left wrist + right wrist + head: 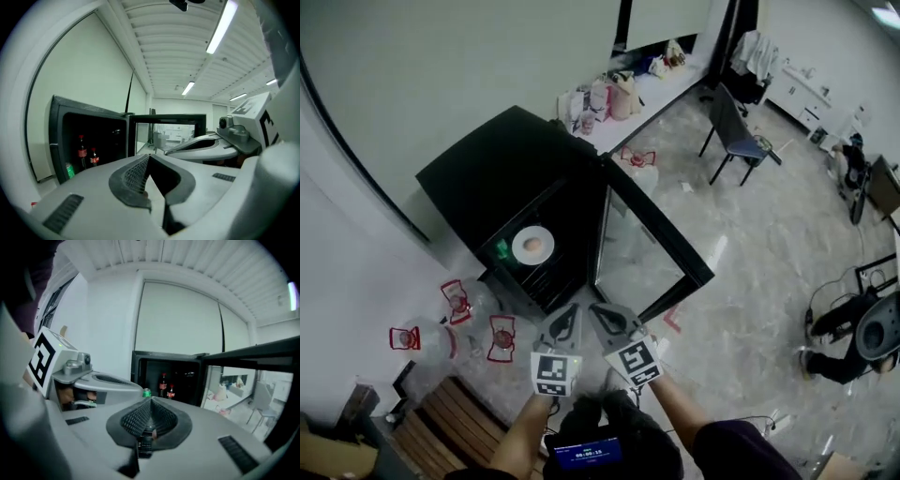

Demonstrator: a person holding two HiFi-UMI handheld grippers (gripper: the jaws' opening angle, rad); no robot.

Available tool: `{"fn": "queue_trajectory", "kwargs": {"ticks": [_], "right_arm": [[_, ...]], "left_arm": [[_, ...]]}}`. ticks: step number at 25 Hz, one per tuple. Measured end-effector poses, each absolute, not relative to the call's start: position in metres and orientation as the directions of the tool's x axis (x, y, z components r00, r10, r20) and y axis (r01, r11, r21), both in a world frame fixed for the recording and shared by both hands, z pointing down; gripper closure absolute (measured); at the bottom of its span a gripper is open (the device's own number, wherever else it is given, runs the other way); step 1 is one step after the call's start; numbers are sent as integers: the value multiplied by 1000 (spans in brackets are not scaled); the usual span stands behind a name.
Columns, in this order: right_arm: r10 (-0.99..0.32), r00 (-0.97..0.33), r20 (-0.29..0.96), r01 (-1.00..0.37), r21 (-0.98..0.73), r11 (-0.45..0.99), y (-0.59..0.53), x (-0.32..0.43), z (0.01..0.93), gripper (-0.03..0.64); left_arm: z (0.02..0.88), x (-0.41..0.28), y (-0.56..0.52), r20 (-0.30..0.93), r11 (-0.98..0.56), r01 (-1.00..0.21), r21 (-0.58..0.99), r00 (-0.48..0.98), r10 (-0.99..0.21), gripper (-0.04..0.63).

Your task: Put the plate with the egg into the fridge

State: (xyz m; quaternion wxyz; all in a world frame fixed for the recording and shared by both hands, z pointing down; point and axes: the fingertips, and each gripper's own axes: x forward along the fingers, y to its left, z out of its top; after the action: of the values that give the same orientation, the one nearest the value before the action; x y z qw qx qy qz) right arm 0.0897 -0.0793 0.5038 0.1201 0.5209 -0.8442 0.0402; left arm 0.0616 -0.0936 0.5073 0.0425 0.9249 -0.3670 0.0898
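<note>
Left tongs (566, 317) and right tongs (606, 315) both closed on nothing, out in front of fridge (478, 173); plate (521, 247) with egg (536, 246) sits inside, door (661, 239) open, we reckon only shutting remains

the fridge (487, 178) stands open, its door (654, 239) swung right; plate (532, 246), bottles (82, 153) and can (501, 249) occupy the inside.

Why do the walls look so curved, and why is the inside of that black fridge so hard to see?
Head view: a wide lens bows the walls; the black fridge is dim inside, only the plate shows pale. Left gripper view: ceiling strip lights glare white, corners go dark. Right gripper view: same bowing, the door looks bent.
</note>
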Motion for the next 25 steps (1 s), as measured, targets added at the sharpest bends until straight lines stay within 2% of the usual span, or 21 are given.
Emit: {"fn": "queue_trajectory", "kwargs": {"ticks": [5,9,12,13,16,20,25], "right_arm": [[-925,-316,212,-943,36,330,-21,150,478,607],[-951,-274,144,-962,-29,272,13,198,469,607],[-955,-261,138,-965,-64,255,30,233,466,604],[-955,-260,145,-965,-73,252,34,245,466,587],[-946,-275,169,-960,-95,262,41,276,466,482],[-920,-320,226,-947,-49,318,23,305,465,346],[-896,-348,275,-931,9,365,-10,313,458,321]], "left_arm": [[477,116,-52,164,-802,-597,7,792,-588,586],[469,166,-20,154,-845,-535,-2,835,-529,586],[465,203,0,147,-864,-503,1,855,-498,586],[464,213,6,148,-868,-497,1,859,-491,586],[461,237,19,151,-871,-492,0,861,-486,586],[456,250,26,156,-862,-507,-1,852,-501,586],[458,241,26,178,-841,-542,-9,826,-534,586]]}}
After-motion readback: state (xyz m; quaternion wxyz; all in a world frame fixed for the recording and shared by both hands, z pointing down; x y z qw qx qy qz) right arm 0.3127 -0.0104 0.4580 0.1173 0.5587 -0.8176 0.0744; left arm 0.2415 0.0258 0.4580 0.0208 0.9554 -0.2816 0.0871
